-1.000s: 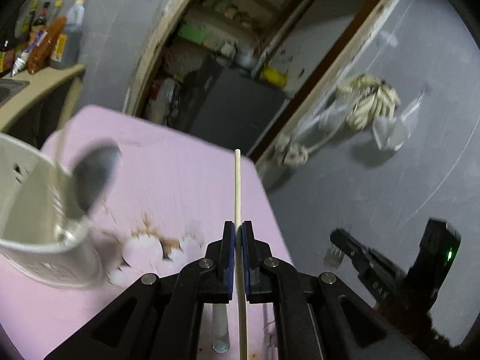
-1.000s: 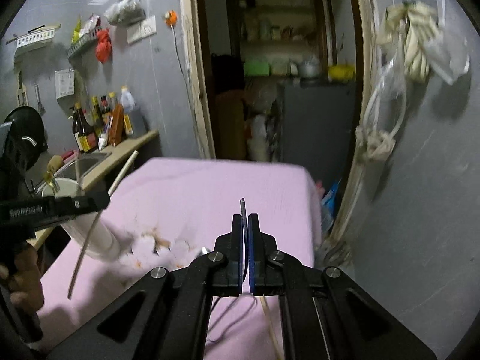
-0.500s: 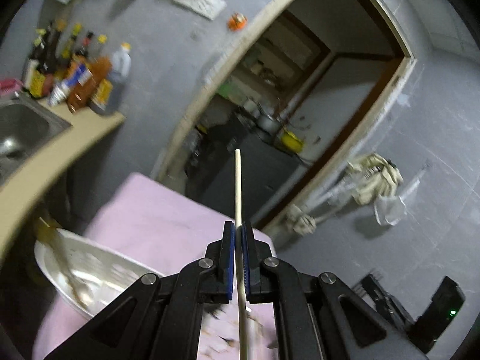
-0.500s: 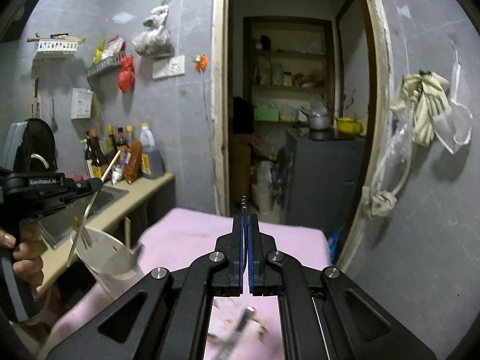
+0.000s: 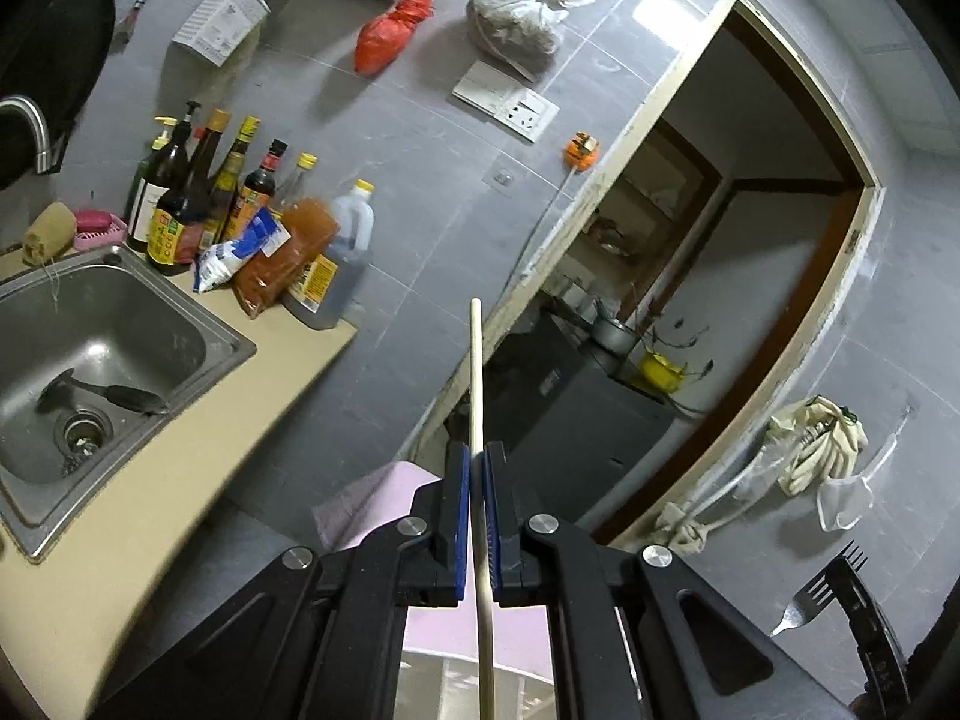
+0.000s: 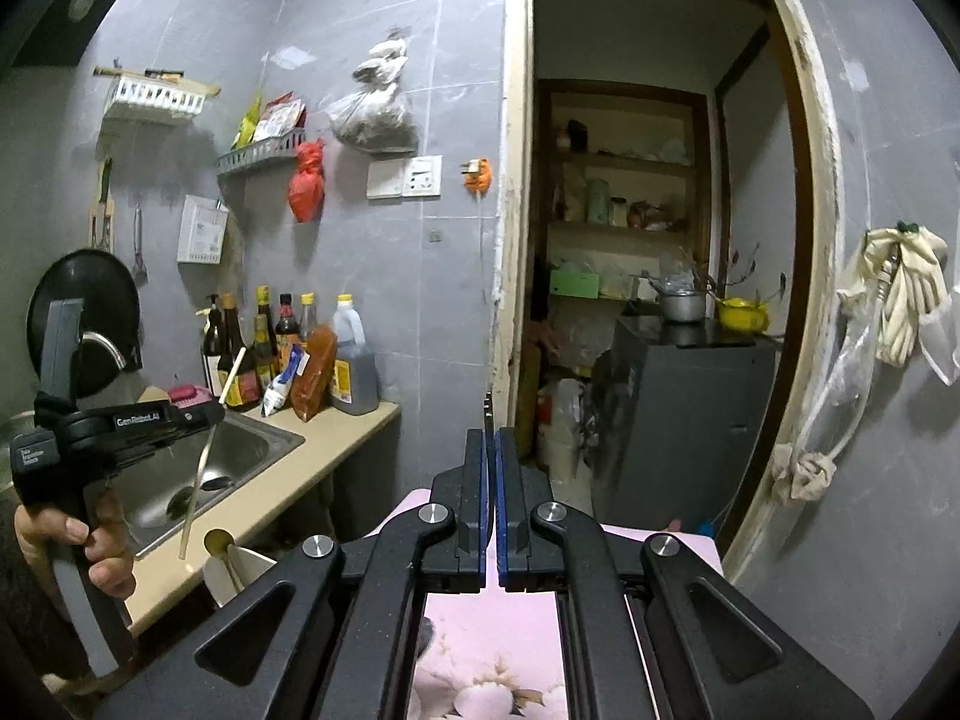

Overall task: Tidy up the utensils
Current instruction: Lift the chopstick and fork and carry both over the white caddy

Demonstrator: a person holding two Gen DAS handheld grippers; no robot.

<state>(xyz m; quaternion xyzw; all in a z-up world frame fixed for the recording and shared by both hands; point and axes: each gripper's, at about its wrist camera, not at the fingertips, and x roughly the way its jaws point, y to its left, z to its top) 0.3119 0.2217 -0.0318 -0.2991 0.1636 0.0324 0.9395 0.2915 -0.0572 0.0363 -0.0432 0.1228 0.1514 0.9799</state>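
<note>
Both claws lifted from pink table [image 6: 480, 618]; left claw [image 5: 476, 468] pinching chopstick [image 5: 474, 372], right claw [image 6: 492, 450] fork [image 5: 831, 585].

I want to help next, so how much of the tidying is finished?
One utensil already stands in the white holder. The left hand-held gripper is shut on a chopstick, and the right hand-held gripper on a fork. Those two are not yet in the holder.
</note>
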